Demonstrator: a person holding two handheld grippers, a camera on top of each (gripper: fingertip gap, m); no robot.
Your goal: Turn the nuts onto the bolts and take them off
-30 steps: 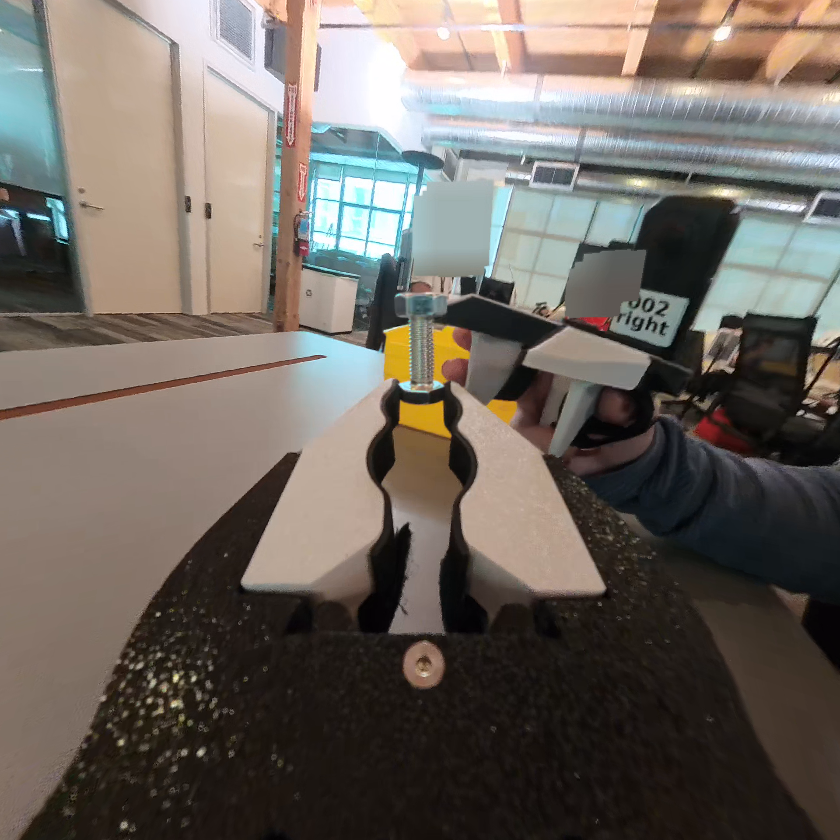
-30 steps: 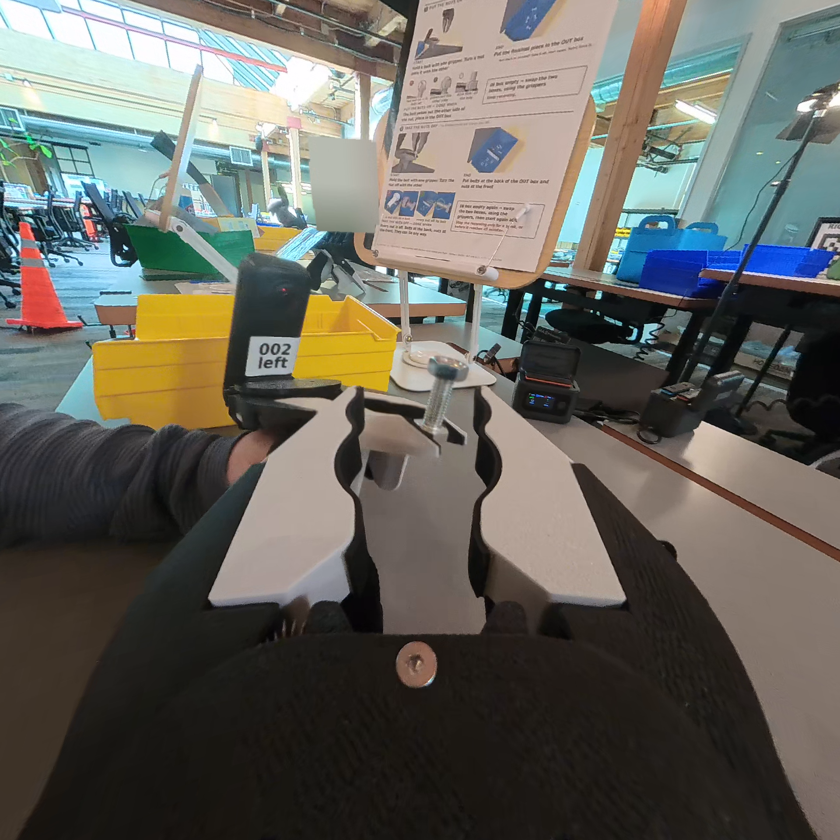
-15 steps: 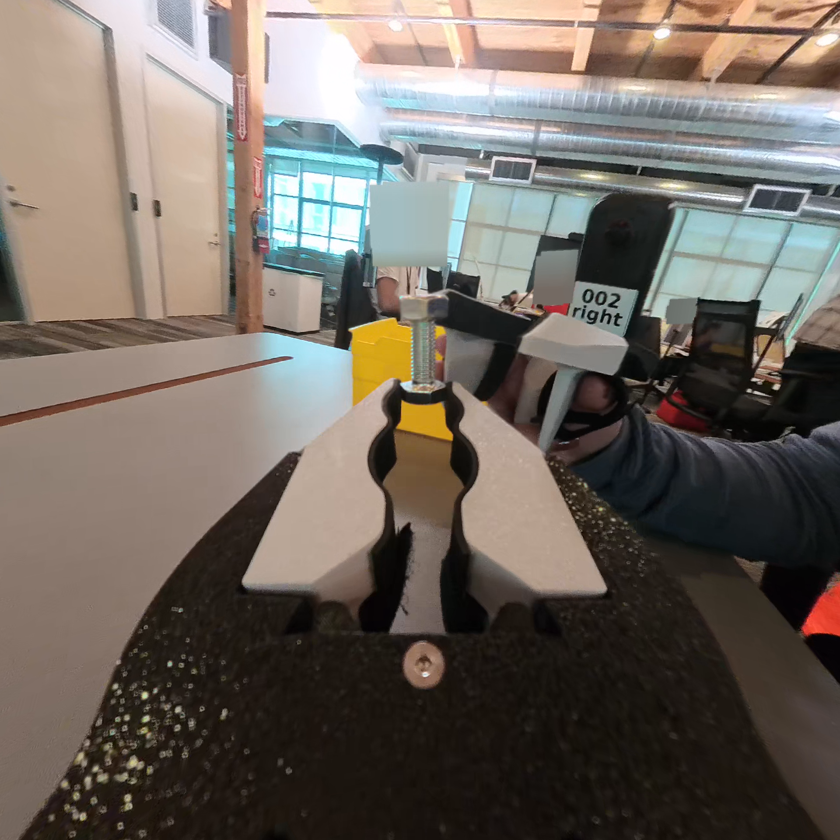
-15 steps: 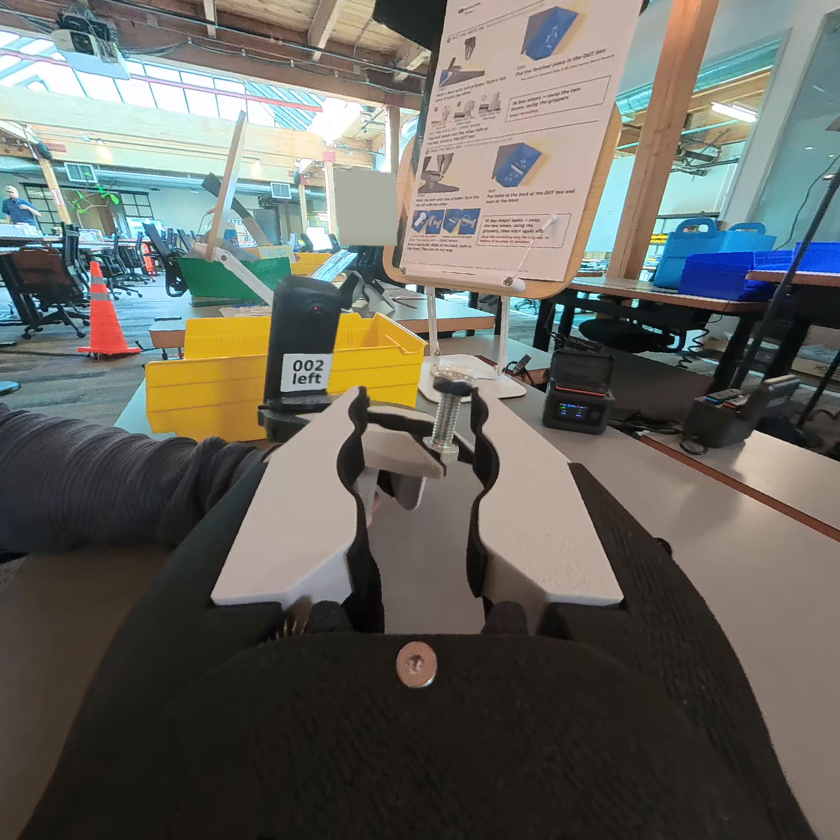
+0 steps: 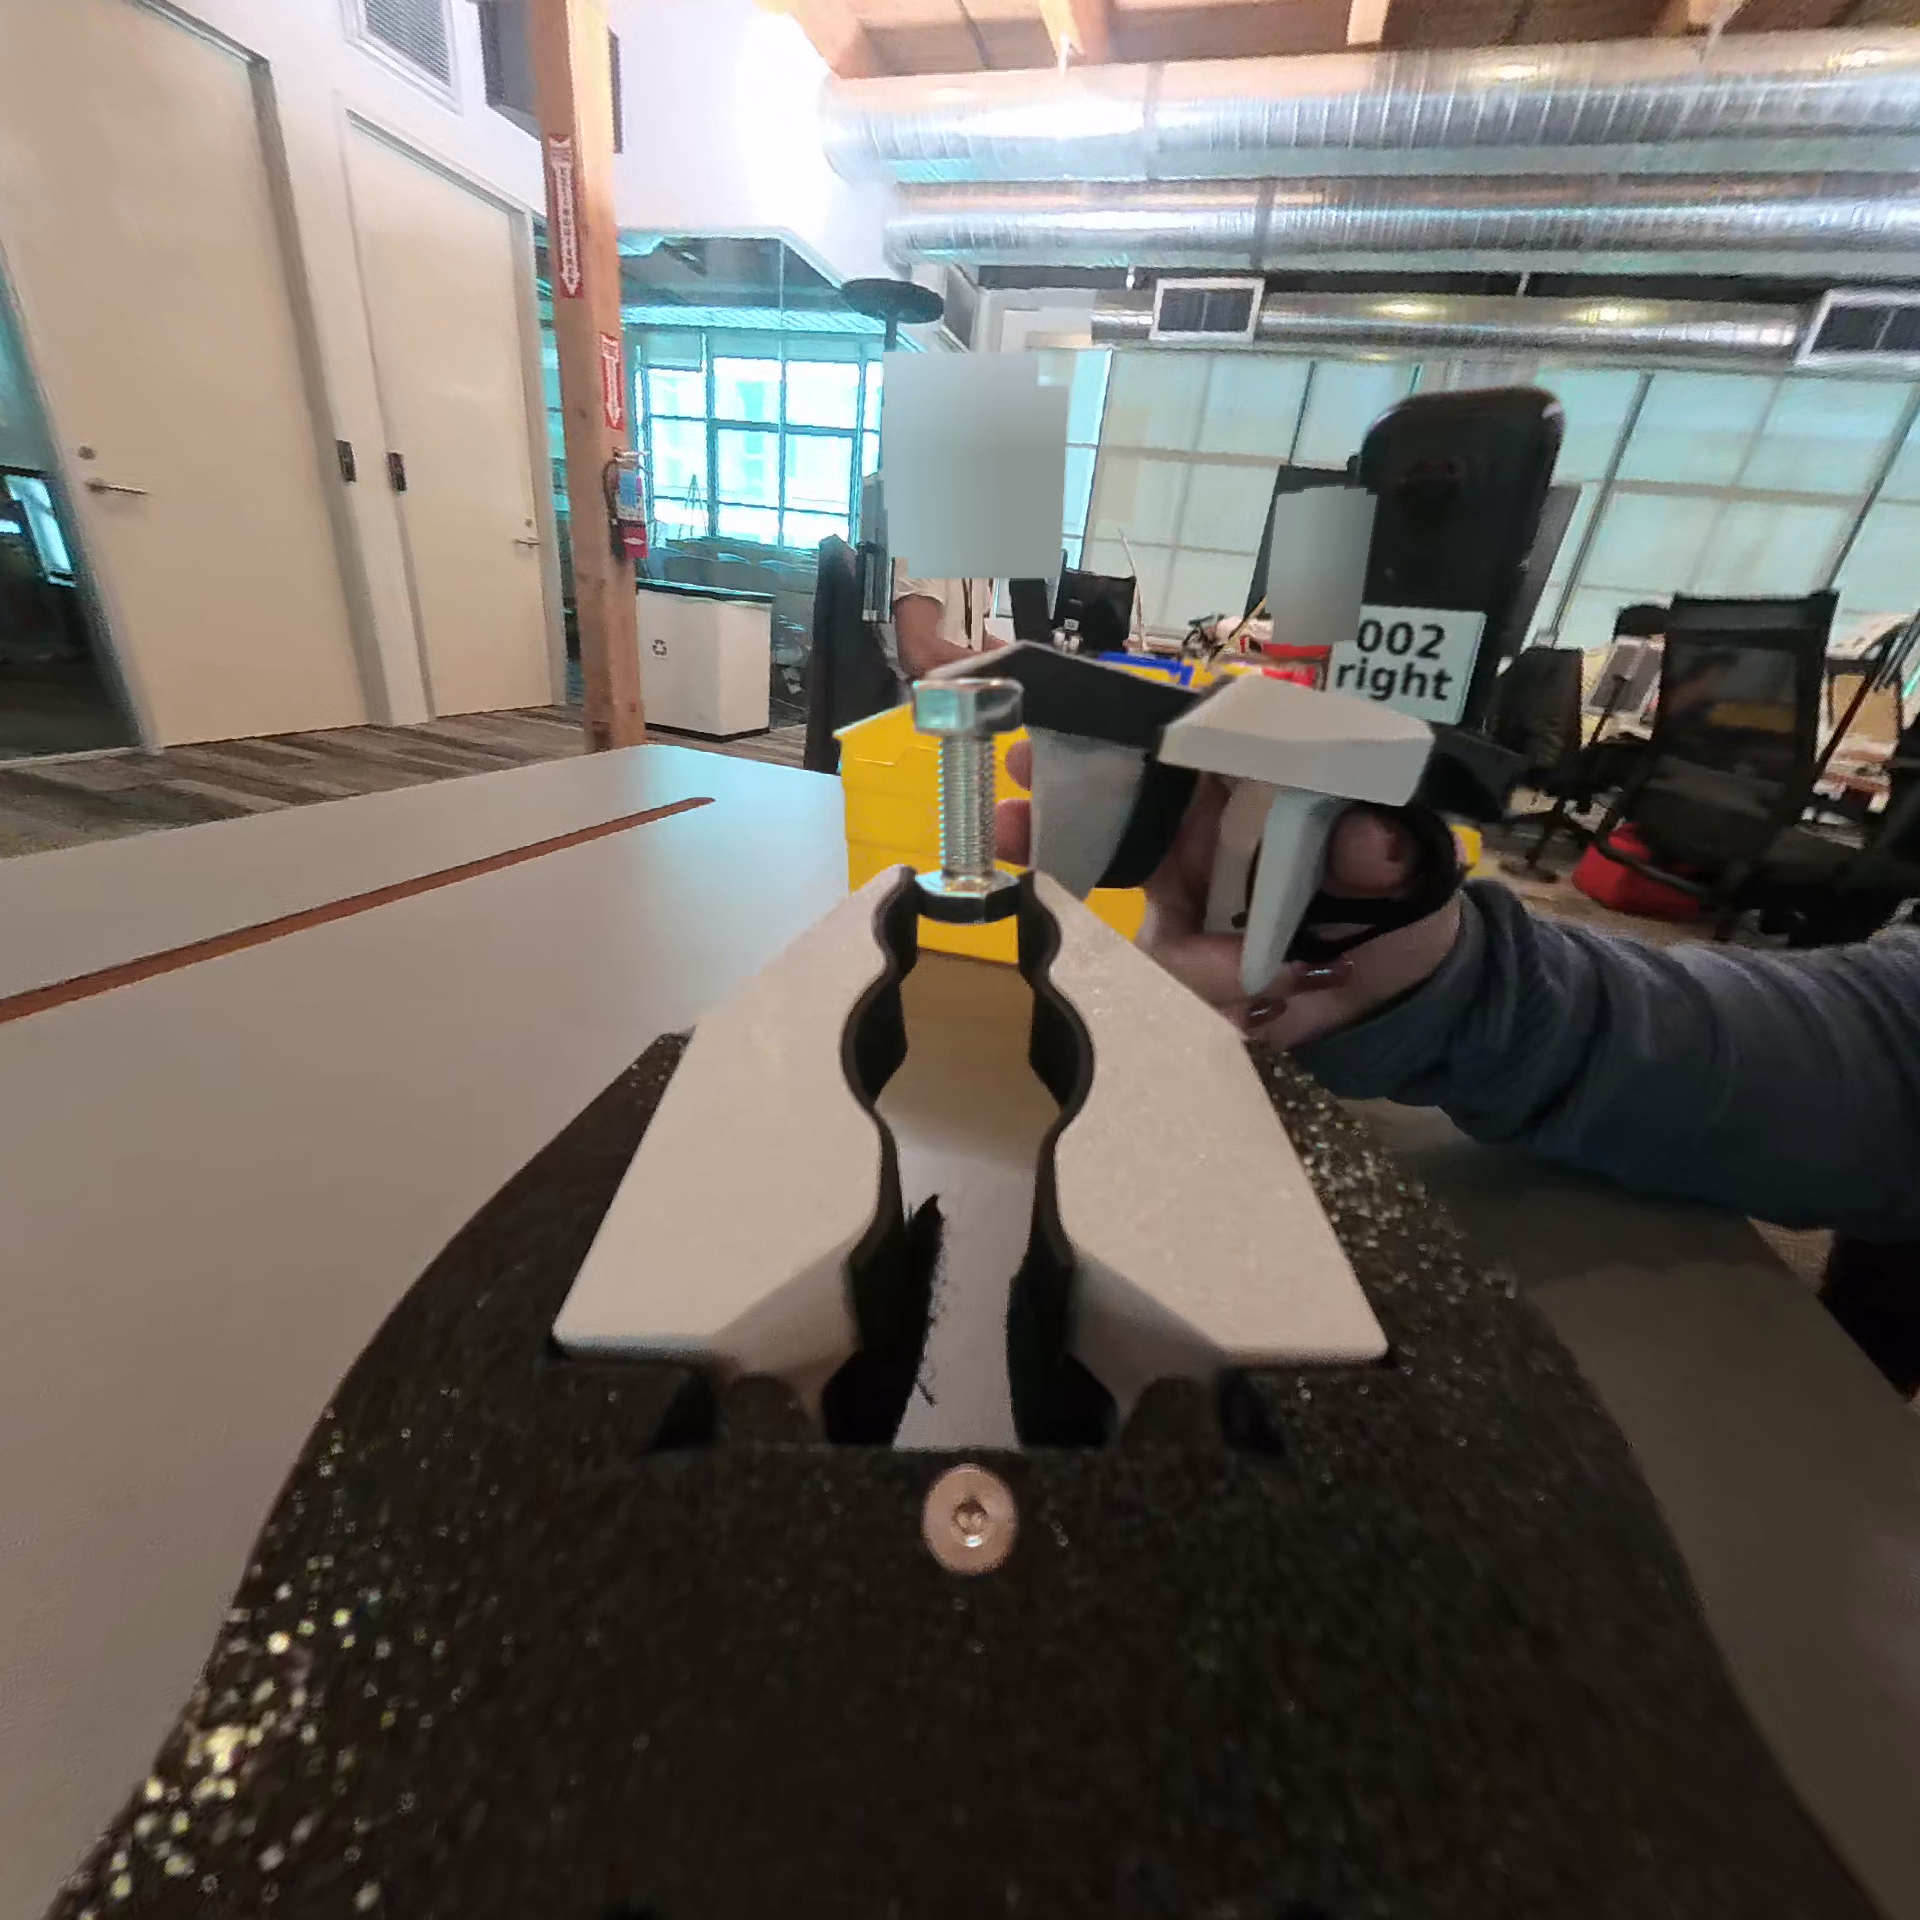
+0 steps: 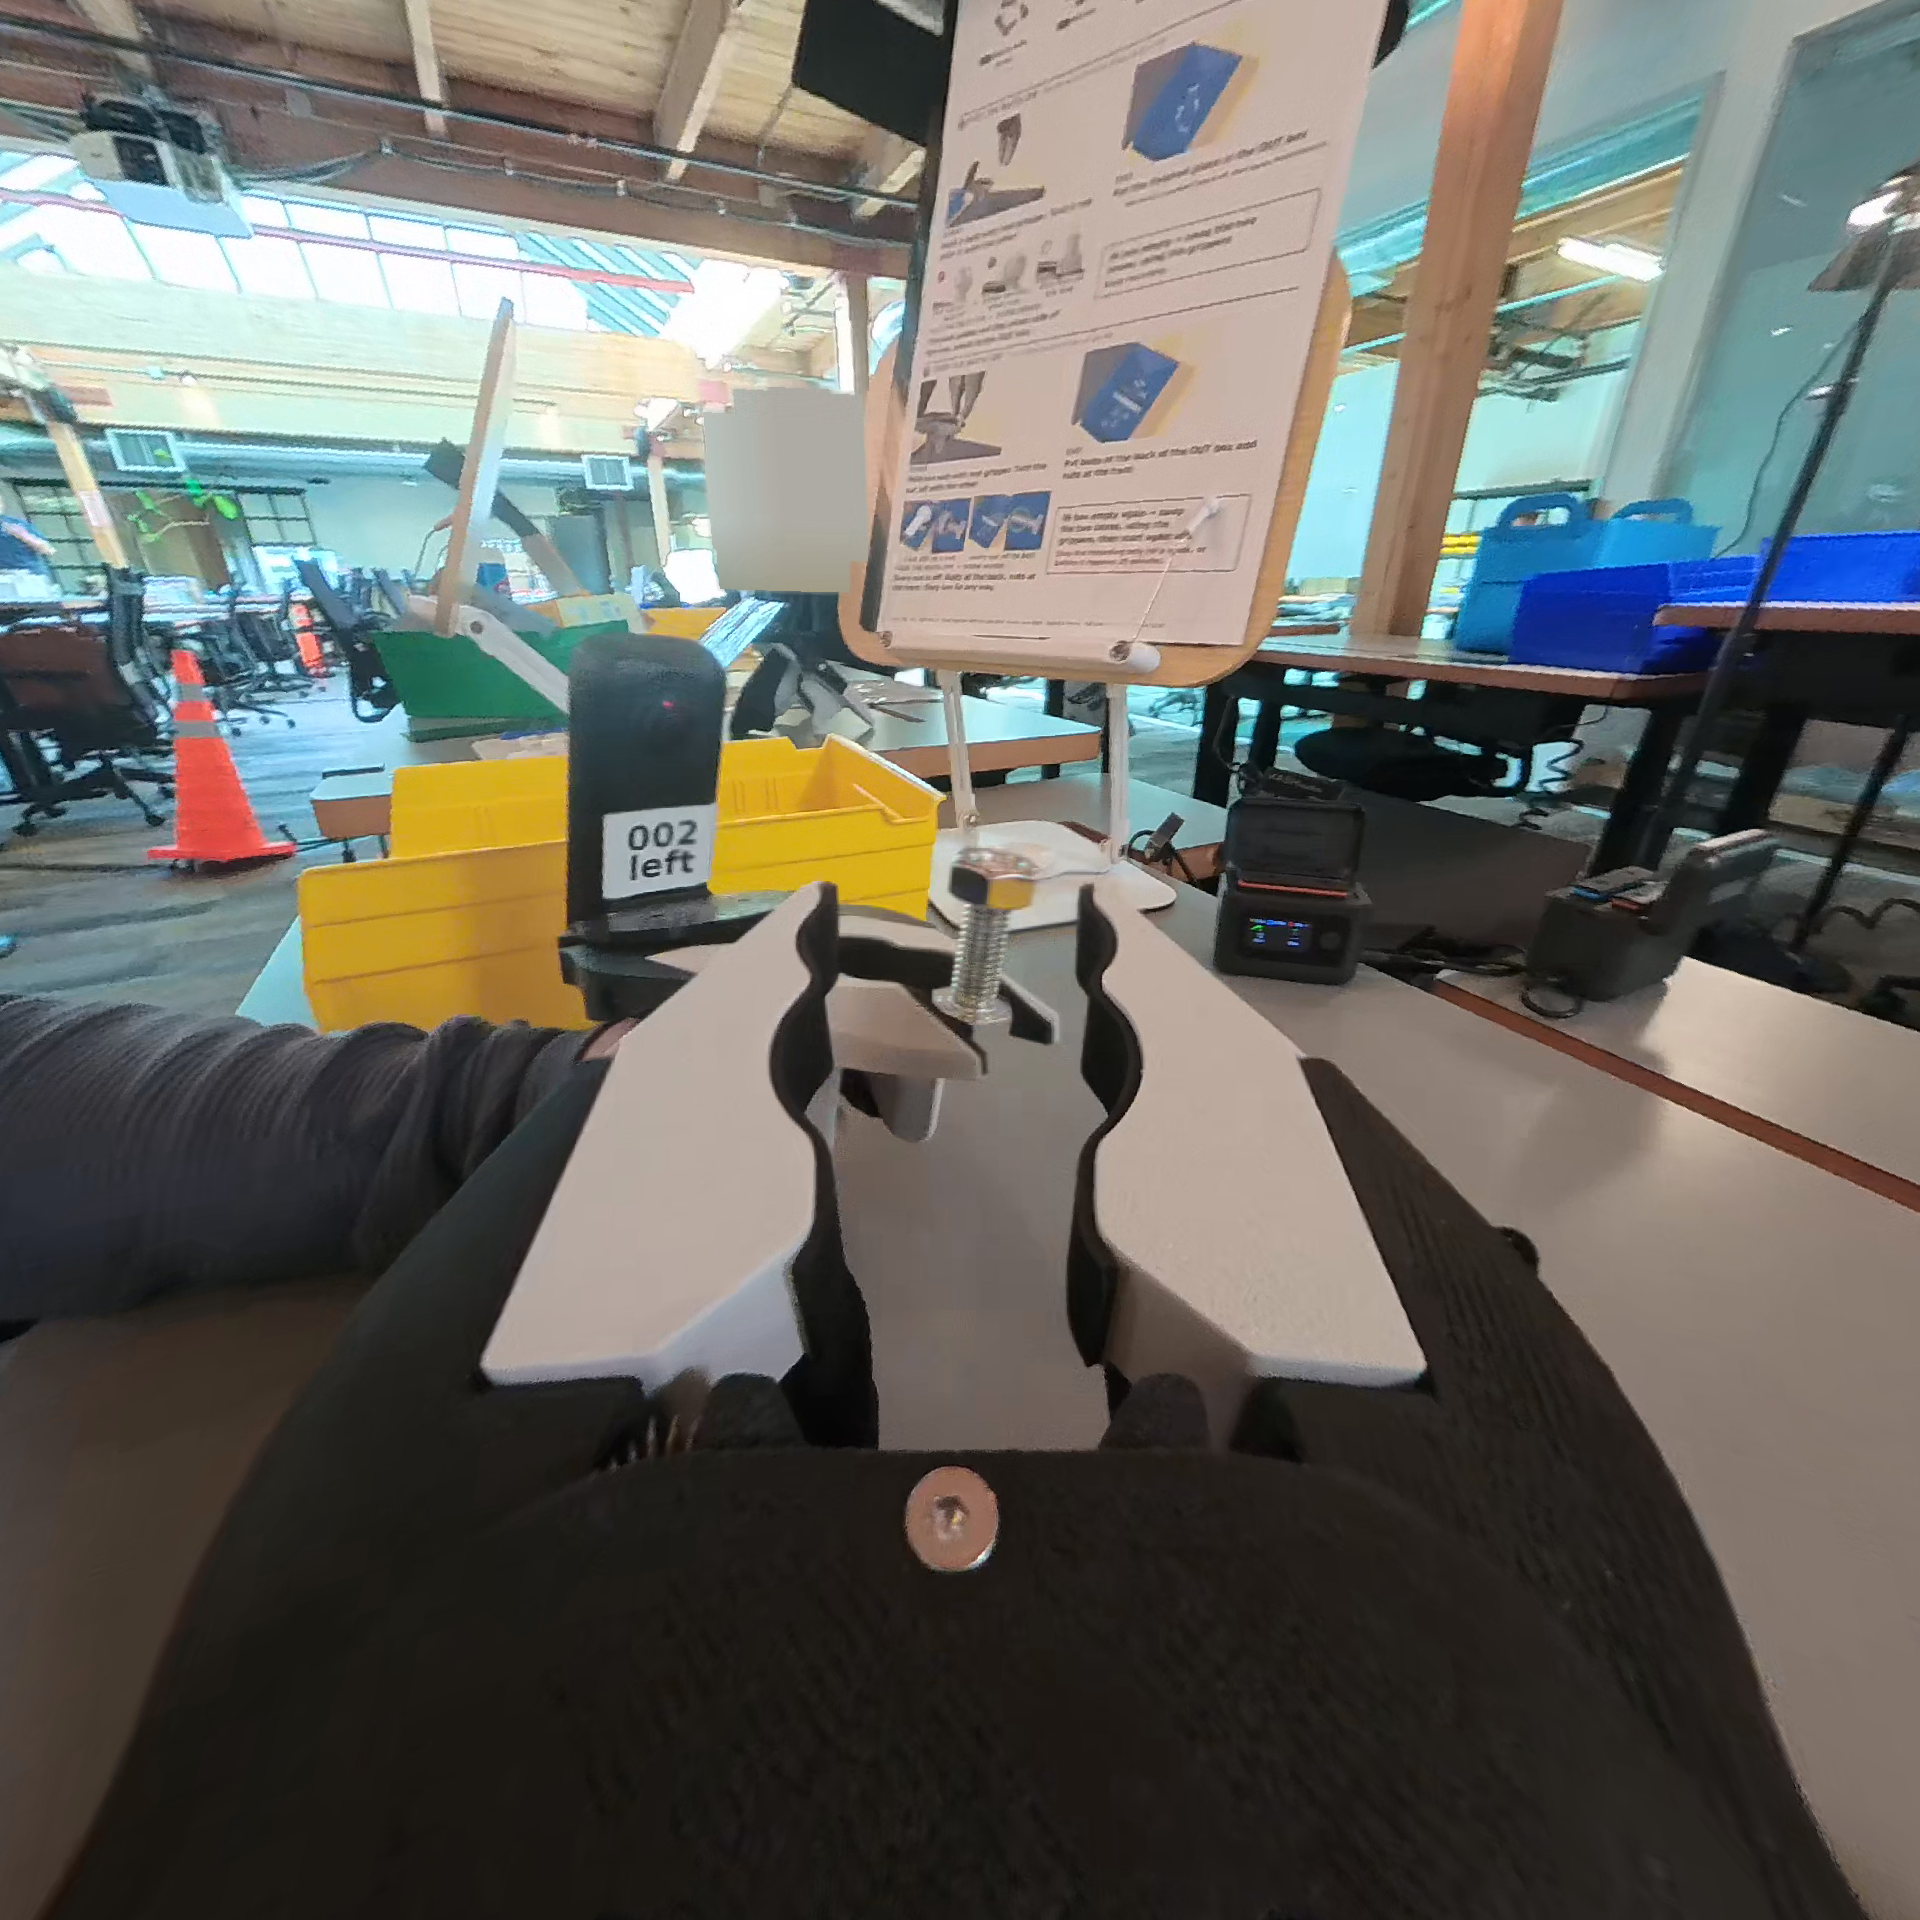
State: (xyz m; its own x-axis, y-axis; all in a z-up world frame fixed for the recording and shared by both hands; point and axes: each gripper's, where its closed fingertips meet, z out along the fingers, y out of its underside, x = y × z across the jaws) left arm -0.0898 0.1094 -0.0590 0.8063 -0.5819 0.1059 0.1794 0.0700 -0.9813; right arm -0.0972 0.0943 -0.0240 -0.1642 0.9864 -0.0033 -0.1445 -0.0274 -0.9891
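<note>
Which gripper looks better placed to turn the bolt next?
Right, probably. The left gripper is shut on the nut, holding the bolt upright, while the right gripper is open around its head.

one bolt point(image 5: 966, 781), one nut point(image 5: 966, 889), two yellow bins point(image 6: 613, 878)

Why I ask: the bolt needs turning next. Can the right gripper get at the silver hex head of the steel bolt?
Probably yes. The right gripper is open, its fingertips flanking the bolt head with nothing between. The left gripper clamps only the silver hex nut below.
</note>
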